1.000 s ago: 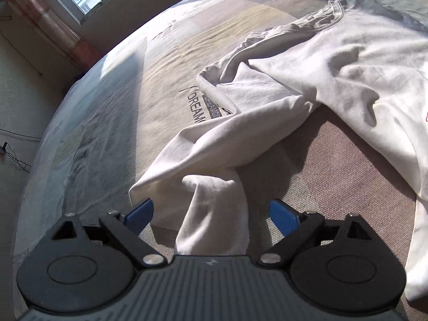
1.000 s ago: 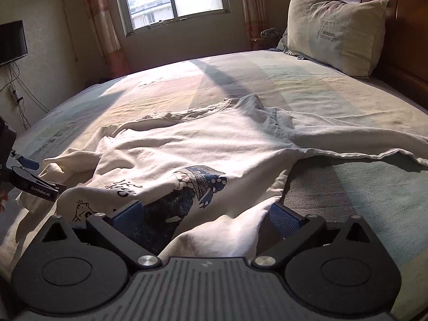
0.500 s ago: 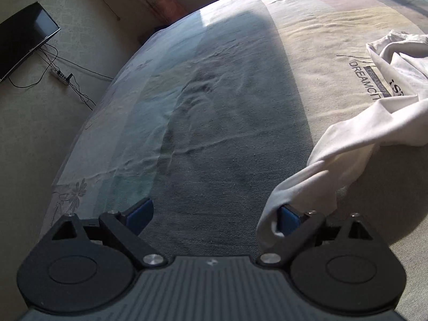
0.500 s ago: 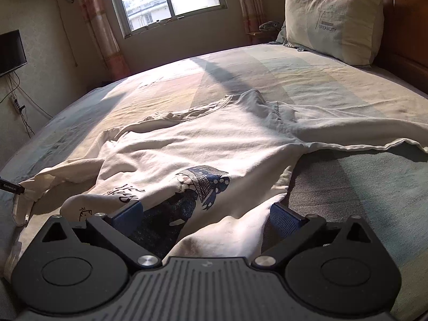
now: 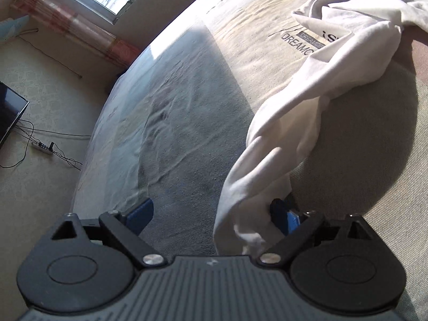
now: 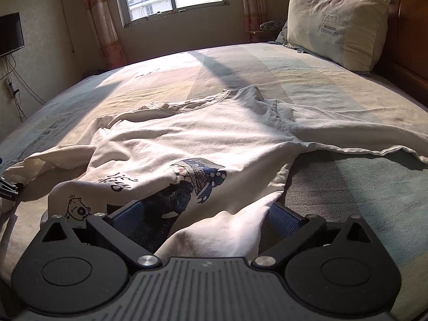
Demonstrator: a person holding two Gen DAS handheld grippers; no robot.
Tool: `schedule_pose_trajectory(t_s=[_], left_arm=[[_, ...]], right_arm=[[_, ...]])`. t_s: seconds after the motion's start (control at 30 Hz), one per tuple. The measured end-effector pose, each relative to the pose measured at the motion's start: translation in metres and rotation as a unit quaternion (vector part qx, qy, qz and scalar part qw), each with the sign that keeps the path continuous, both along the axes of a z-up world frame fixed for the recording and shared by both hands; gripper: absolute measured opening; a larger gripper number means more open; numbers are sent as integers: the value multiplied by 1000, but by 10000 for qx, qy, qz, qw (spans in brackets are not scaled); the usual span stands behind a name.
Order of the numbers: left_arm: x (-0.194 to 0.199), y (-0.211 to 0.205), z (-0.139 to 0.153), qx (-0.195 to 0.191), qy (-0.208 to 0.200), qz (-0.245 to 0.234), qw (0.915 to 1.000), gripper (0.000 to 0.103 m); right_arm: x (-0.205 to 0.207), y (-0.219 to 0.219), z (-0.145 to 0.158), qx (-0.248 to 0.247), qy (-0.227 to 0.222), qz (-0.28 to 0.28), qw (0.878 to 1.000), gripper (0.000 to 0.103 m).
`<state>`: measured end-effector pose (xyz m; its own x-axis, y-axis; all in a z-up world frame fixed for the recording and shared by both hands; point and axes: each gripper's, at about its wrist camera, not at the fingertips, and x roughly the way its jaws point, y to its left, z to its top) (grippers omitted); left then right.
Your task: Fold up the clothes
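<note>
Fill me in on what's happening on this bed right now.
A person is working on a white long-sleeved shirt spread print-up on the bed, using a pair of handheld tongs in each hand. The left tongs are open, with the end of one sleeve bunched against their right finger. The right tongs are open too, straddling the shirt's bottom hem. Nothing is folded yet; the other sleeve lies stretched out toward the pillow side.
</note>
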<state>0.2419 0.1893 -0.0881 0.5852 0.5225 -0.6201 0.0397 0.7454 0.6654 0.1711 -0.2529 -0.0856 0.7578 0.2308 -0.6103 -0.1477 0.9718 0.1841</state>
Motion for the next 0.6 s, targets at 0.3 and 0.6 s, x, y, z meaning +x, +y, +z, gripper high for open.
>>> schedule_pose_trajectory(t_s=[0.3,0.6], left_arm=[[-37,100,46,-112,-618,1267,9900,94],[-42,6,28,-971,-465,-714,9916,94]], right_arm=[[0,5,-2,-152,23,6,9999,103],[-2,12,-3,-411,-20,36,9991,103]])
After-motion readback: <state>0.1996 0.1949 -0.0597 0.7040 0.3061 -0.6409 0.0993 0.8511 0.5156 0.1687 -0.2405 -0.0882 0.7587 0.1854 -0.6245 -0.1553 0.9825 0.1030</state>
